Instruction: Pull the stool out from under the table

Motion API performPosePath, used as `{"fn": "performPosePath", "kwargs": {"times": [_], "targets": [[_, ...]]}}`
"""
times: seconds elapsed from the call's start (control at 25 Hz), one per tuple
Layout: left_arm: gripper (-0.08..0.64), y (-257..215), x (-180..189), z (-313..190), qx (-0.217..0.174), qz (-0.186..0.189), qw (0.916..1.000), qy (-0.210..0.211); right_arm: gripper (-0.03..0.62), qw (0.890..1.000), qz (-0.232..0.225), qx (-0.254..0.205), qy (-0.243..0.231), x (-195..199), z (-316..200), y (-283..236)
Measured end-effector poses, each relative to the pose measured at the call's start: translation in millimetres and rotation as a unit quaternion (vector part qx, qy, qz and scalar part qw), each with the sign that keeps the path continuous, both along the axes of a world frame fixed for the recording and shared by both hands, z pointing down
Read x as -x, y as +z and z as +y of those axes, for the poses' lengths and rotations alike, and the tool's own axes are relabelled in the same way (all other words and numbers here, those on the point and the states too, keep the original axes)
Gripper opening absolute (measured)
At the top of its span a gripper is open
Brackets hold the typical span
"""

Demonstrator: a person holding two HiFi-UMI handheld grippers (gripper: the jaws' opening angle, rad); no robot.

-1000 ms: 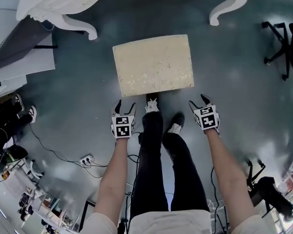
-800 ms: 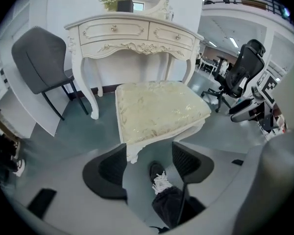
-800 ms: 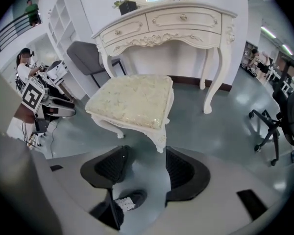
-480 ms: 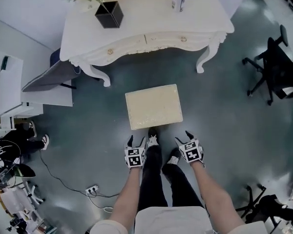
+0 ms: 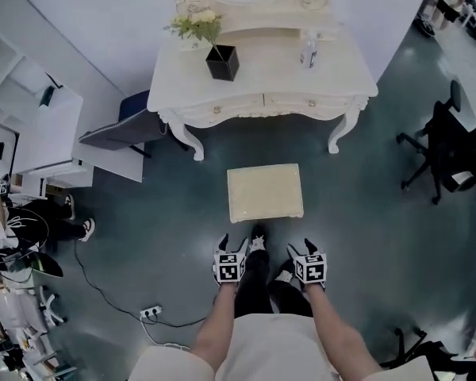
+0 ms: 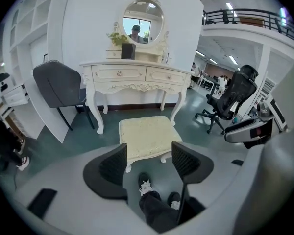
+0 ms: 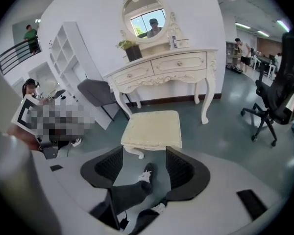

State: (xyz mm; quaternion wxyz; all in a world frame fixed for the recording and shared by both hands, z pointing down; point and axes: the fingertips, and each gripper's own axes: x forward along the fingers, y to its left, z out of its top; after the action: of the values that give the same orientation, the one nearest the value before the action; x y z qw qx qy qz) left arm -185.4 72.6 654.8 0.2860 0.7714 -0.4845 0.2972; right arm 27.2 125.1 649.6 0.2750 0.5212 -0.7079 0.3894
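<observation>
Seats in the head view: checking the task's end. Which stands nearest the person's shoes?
The cream backless stool, just ahead of the shoes; the grey chair stands beside the white table, the black office chair far right.

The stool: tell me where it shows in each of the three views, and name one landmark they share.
Head view: the stool is at centre, on the open floor, clear of the table's front edge.
Left gripper view: the stool is at centre, slightly below the middle, in front of the table legs.
Right gripper view: the stool is at centre, slightly below the middle.
Shared landmark: the white dressing table with its oval mirror, directly behind the stool.
</observation>
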Motion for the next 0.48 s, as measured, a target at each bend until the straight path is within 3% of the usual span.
{"fn": "performPosePath", "kwargs": {"times": [0.32, 0.48], "targets": [[0.287, -65.1, 2.5, 21.2, -0.025, 0.030, 0.9992, -0.004, 0.302, 0.999, 0.003, -0.032, -0.033, 19.3, 26.2, -49.7], [0.287, -91.8, -7.4, 24.1, -0.044, 0.035, 0.9984, -0.010, 0.302, 0.998, 0.000, -0.050, -0.023, 11.2, 25.3, -72.1]]}}
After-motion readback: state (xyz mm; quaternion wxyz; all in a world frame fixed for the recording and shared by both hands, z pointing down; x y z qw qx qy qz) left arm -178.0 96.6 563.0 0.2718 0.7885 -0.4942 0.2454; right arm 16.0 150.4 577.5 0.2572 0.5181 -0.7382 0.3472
